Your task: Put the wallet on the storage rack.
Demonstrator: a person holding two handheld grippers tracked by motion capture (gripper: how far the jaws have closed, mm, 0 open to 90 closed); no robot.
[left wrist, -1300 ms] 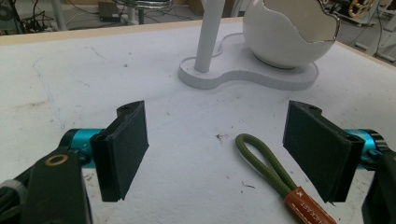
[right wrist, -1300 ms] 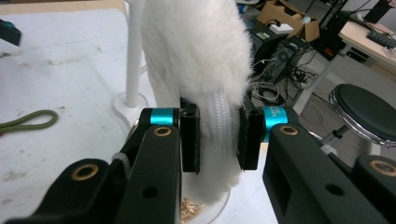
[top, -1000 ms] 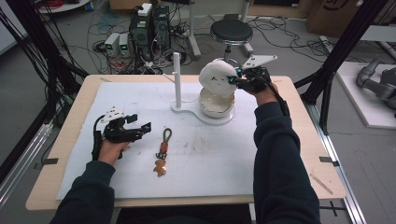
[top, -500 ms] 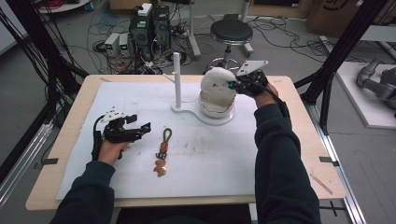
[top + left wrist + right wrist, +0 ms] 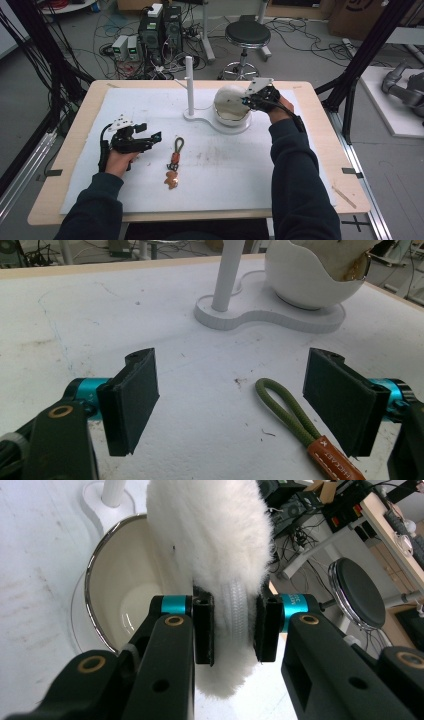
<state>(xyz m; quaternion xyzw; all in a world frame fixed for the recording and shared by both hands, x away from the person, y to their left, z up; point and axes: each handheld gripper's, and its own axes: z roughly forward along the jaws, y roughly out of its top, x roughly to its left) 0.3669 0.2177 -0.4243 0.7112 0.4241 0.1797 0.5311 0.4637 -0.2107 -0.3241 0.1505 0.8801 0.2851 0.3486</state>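
A round white fluffy cushion [image 5: 215, 535] stands on edge, half down inside the white egg-shaped bowl [image 5: 117, 602]. My right gripper [image 5: 235, 630] is shut on the cushion's ribbed rim. In the high view the cushion [image 5: 227, 94] fills the top of the bowl [image 5: 232, 119], with the right gripper [image 5: 248, 98] at its right side. My left gripper [image 5: 154, 136] rests low over the mat at the left, open and holding nothing. An olive cord key strap with a brown leather tab [image 5: 175, 155] lies just right of it. In the left gripper view the strap's loop [image 5: 287, 412] lies near the right jaw of the gripper [image 5: 245, 395].
The bowl sits on a white figure-eight base [image 5: 200, 118] with an upright white post [image 5: 189, 80] at its left end. A white mat [image 5: 225, 170] covers the wooden table [image 5: 320, 100]. A black stool [image 5: 246, 35] and cabled boxes stand on the floor beyond.
My right gripper has sunk with the fluffy cushion, bringing it down into the bowl. The left gripper and the key strap have stayed put.
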